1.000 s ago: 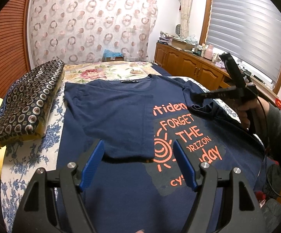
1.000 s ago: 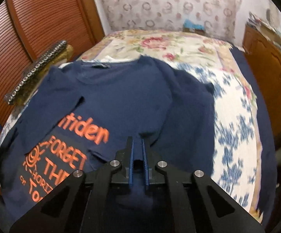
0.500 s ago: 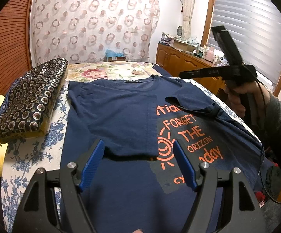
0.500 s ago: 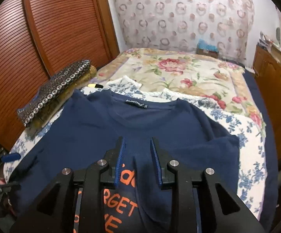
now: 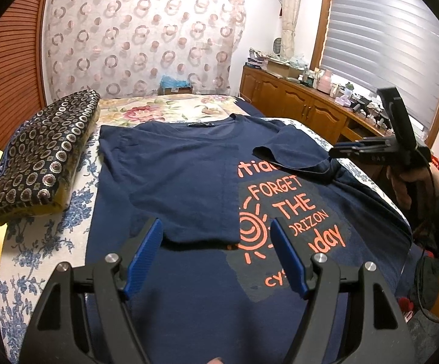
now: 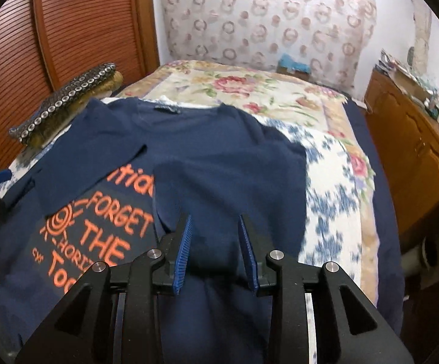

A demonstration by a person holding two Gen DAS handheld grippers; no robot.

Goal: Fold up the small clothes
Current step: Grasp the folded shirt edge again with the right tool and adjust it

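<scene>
Right gripper (image 6: 214, 250): jaws have just been opening; they stand a little apart with nothing between the blue pads, the cloth lying loose beneath them. 1 second ago they were pinched together.

Right sleeve (image 5: 283, 151): let go, and now lying folded inward across the top of the orange print (image 5: 283, 215). In the earliest picture it was drawn out taut from the right claw's tip, off to that side of the print.

Right hand (image 5: 407, 182): has pulled back from the print toward the bed's edge on the cabinet side, clear of the sleeve.

Left gripper (image 5: 216, 257): jaws wide apart, empty, hovering just over the lower edge of the flap already folded in on the print's other side. It looks unchanged from both earlier pictures.

T-shirt (image 5: 170, 163): spread face up on the bed (image 5: 37, 242), collar at the far end from the print, hem nearest the claws. Both sides are now turned in toward the print.

Patterned cushion (image 5: 37, 157): lies beyond the left flap, well apart from the print, untouched.

Meaning for the task: my guess is the side folds are done, and the next job is bringing the hem up over the print toward the collar.
</scene>
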